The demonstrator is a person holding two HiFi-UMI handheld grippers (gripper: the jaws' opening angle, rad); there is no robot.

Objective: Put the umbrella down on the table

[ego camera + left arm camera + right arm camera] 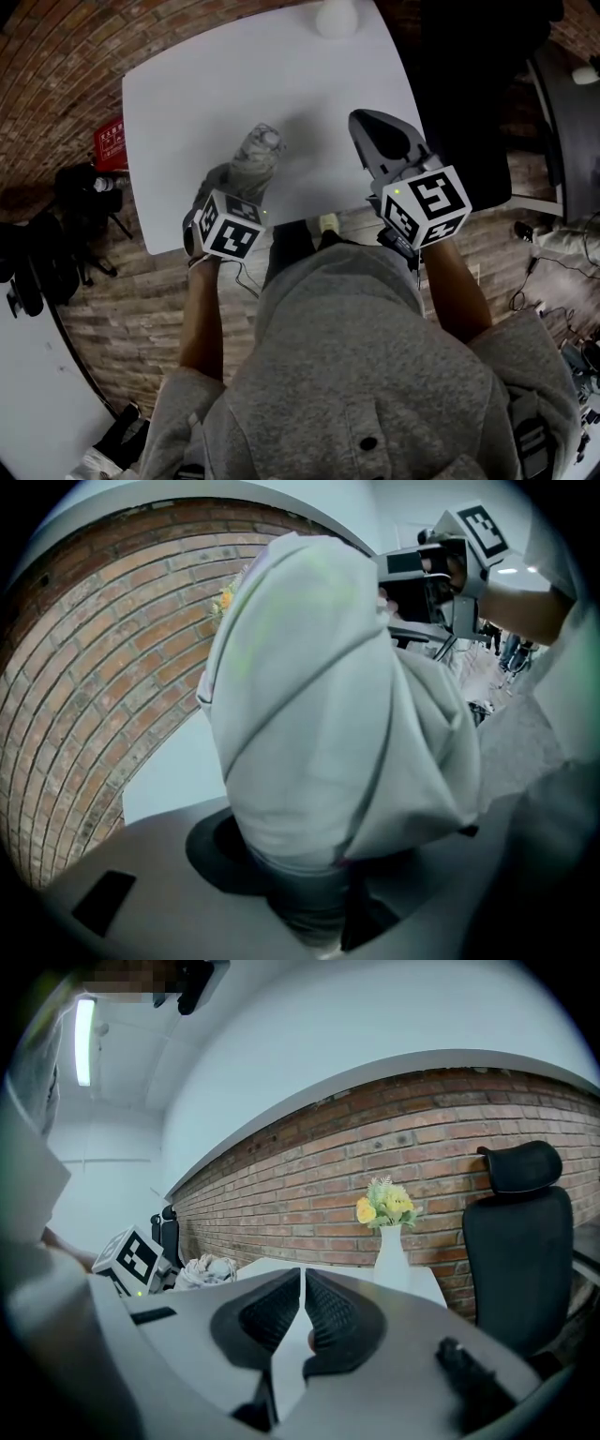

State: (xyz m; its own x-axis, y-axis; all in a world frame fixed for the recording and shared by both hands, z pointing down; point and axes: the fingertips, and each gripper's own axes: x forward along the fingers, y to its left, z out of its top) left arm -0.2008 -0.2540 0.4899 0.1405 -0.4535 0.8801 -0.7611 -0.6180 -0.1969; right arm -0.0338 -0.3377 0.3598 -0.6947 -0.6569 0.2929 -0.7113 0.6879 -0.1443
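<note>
Left gripper [232,192] is clamping the folded umbrella [319,705], jaws wide around its bundled canopy, just above the table's [234,75] near edge. Right gripper [302,1288] is hovering empty beside the table, jaws together. The umbrella is probably handling light, its fabric soft and slippery over a stiff shaft, so gripping low near the shaft is likely giving the firmest hold.

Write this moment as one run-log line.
left gripper: shut on folded umbrella | right gripper: fingers together, empty | umbrella over white table, contact unclear
</note>
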